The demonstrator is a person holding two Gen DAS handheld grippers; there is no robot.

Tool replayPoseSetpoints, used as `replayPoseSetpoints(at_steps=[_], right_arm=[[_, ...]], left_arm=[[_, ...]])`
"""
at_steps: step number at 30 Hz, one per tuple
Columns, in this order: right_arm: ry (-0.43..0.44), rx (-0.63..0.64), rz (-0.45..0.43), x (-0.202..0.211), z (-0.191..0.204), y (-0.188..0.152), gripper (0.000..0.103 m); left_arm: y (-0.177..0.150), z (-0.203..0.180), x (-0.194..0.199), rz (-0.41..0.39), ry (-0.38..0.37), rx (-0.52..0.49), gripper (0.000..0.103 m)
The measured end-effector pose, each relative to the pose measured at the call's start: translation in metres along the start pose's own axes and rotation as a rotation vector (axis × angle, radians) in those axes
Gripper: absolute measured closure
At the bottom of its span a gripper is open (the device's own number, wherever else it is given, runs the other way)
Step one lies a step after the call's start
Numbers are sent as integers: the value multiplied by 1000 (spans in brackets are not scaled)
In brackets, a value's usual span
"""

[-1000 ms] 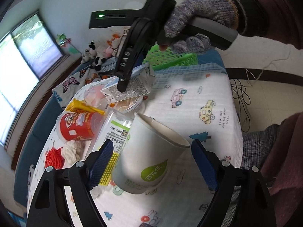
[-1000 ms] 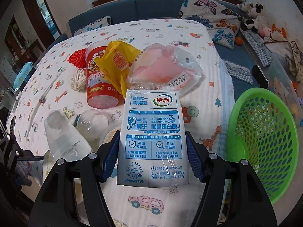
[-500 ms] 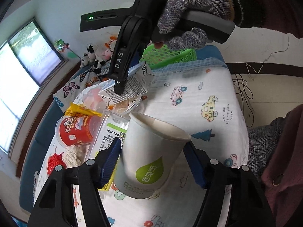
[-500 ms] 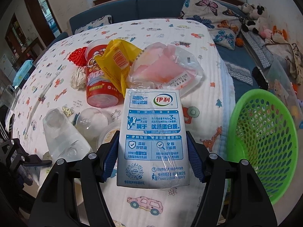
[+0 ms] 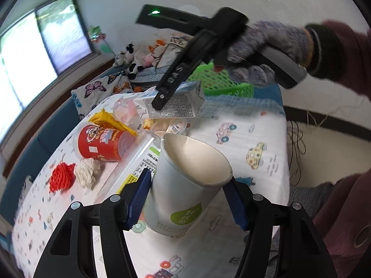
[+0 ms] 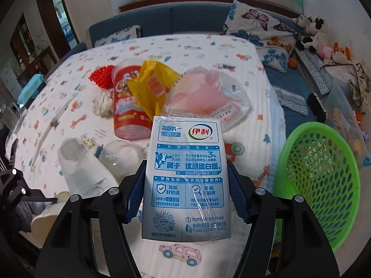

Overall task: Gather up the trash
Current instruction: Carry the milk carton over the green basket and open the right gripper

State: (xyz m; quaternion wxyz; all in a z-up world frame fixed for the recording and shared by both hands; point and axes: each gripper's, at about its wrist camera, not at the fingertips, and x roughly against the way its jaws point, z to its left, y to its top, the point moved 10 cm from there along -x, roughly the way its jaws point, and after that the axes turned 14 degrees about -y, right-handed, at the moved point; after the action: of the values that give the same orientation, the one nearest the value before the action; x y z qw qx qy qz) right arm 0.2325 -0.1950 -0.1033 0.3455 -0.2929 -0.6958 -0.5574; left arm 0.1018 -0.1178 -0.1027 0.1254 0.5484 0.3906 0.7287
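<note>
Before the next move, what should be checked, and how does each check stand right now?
1. Right gripper shut on carton: ok.
2. Left gripper shut on cup: ok.
3. Basket in view, beside the table: ok.
4. Basket has room: ok, looks empty.
5. Cup empty inside: ok, no liquid seen.
6. Carton empty: cannot tell.

A home living room: a blue sofa [image 6: 162,20] with butterfly-print cushions [image 6: 252,20] and plush toys [image 6: 313,32] (a cow among them) beneath a window [image 5: 34,46], beside a cartoon-print tablecloth [image 6: 185,48].
</note>
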Motion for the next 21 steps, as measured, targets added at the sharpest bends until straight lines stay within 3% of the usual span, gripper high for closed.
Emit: replayPoseSetpoints(at_steps=[5,10,21], right_arm=[[-29,-46,-23,10,-24,2,38],[-89,-125,-31,15,-74,-4,38],[-264,-279,30,-10,-185,-49,38]], left_arm=[[14,4,12,-45,-12,65,44],[32,9,18,-78,-21,127,44],[89,30,8,-157,-23,238,45]])
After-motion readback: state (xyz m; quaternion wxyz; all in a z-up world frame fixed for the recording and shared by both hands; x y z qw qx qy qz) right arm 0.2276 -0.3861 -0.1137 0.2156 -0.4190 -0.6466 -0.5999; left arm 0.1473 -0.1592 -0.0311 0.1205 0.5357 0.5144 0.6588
